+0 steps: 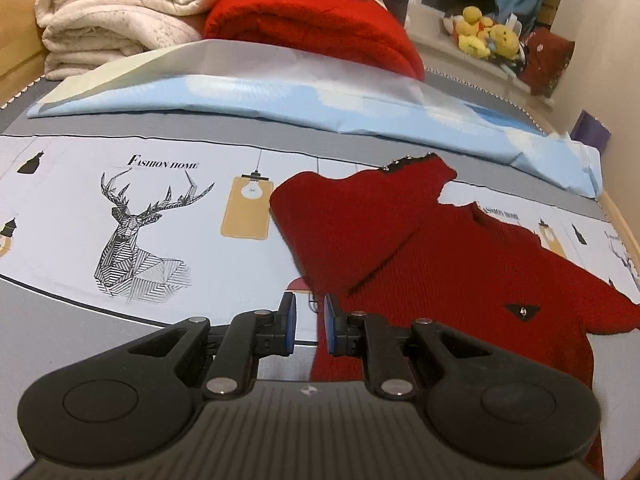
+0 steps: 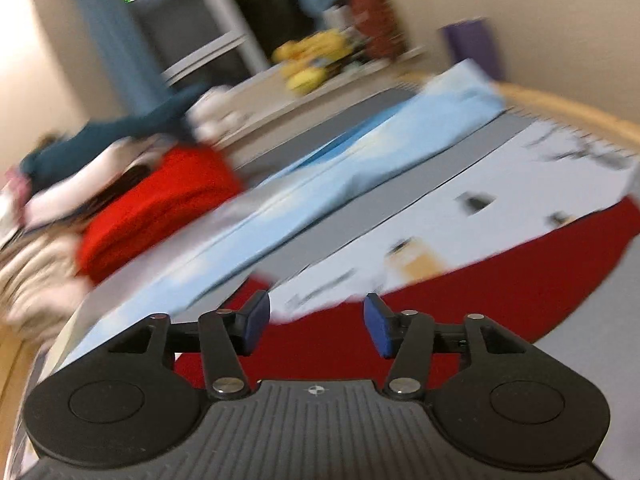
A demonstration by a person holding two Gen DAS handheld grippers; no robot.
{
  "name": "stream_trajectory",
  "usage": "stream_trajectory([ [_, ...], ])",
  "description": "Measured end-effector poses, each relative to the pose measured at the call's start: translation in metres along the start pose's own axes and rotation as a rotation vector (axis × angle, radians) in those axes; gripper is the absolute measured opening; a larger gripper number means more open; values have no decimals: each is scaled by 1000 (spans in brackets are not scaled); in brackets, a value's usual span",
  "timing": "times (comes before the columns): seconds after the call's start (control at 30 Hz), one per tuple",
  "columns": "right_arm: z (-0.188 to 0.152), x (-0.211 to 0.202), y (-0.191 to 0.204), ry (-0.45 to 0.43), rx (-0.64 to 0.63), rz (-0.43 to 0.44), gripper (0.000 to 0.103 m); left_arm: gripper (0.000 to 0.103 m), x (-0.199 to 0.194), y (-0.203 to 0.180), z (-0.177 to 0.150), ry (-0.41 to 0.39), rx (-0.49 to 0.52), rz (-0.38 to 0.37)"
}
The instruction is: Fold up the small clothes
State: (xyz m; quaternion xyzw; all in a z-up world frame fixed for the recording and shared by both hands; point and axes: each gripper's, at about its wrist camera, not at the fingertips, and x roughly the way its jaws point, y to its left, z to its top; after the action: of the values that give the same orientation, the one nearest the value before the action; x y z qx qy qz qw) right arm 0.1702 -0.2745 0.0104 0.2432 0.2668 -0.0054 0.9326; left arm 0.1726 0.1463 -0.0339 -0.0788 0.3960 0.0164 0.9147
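Bed [image 1: 52, 320]: covered by a printed sheet with a deer drawing, lamps and the words "Fashion Home".
Blue sheet [image 1: 280, 100]: folded, lying across the bed beyond the print.
Pile [image 1: 120, 20]: cream blanket and bright red blanket [image 1: 320, 28] stacked at the far end.
Red sweater [image 1: 460, 280]: spread on the printed sheet, one sleeve folded over the body.
Ledge [image 1: 480, 60]: by the wall, carrying yellow plush toys [image 1: 488, 36].
Left tool [image 1: 311, 326]: pads nearly together, nothing visibly between them, at the sweater's edge.
Right tool [image 2: 316, 324]: pads apart, empty, above the sweater; view blurred.
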Motion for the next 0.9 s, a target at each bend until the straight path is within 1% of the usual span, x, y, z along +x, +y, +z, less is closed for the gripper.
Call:
stream_trajectory([
  [0.03, -12, 6, 5, 9, -35, 9, 55, 16, -1, -3, -1, -11, 8, -2],
  [0.07, -23, 12, 7, 21, -58, -14, 55, 16, -3, -8, -2, -25, 31, -3],
  [0.1, -32, 22, 8, 64, -67, -65, 54, 16, -2, -13, -2, -34, 57, -8],
  [0.13, -37, 31, 5, 105, -48, -85, 54, 16, 0, -19, -1, -38, 78, -21],
  [0.17, -41, 36, 4, 127, -26, -74, 54, 15, 5, -26, 2, -40, 93, -34],
  [0.2, -44, 46, 3, 168, -12, -60, 54, 15, 12, -33, 6, -40, 105, -35],
  [0.27, -47, 61, 2, 236, -1, -42, 52, 13, 33, -52, 18, -44, 148, -21],
  [0.3, -48, 67, 1, 263, -11, -21, 51, 14, 47, -65, 26, -59, 185, -14],
  [0.33, -50, 70, 1, 277, -20, -24, 47, 14, 61, -75, 32, -69, 213, -9],
  [0.37, -50, 72, -2, 283, -23, -56, 47, 14, 77, -85, 39, -75, 232, -5],
  [0.43, -45, 72, -10, 300, 8, -88, 48, 14, 111, -106, 52, -75, 250, -6],
  [0.47, -41, 80, -14, 304, 33, -81, 48, 14, 132, -118, 58, -69, 256, -9],
  [0.53, -36, 79, -20, 301, 68, -68, 48, 16, 169, -138, 68, -53, 265, -7],
  [0.6, -35, 75, -20, 282, 58, -73, 48, 25, 201, -154, 72, -30, 276, 3],
  [0.63, -33, 76, -22, 275, 54, -80, 48, 41, 217, -162, 74, -13, 276, 3],
  [0.67, -31, 76, -25, 272, 55, -84, 48, 53, 230, -168, 75, 0, 275, 5],
  [0.73, -28, 78, -30, 271, 66, -90, 48, 56, 252, -180, 71, 26, 300, 15],
  [0.77, -27, 78, -32, 273, 70, -92, 48, 54, 262, -183, 69, 40, 324, 31],
  [0.8, -28, 79, -33, 276, 71, -96, 48, 46, 268, -185, 67, 44, 358, 60],
  [0.83, -27, 80, -34, 278, 71, -100, 48, 22, 271, -185, 67, 35, 398, 91],
  [0.87, -28, 82, -33, 280, 69, -103, 48, 9, 268, -178, 70, 26, 413, 81],
  [0.9, -28, 83, -33, 282, 67, -105, 48, 9, 260, -169, 74, 5, 400, 69],
])
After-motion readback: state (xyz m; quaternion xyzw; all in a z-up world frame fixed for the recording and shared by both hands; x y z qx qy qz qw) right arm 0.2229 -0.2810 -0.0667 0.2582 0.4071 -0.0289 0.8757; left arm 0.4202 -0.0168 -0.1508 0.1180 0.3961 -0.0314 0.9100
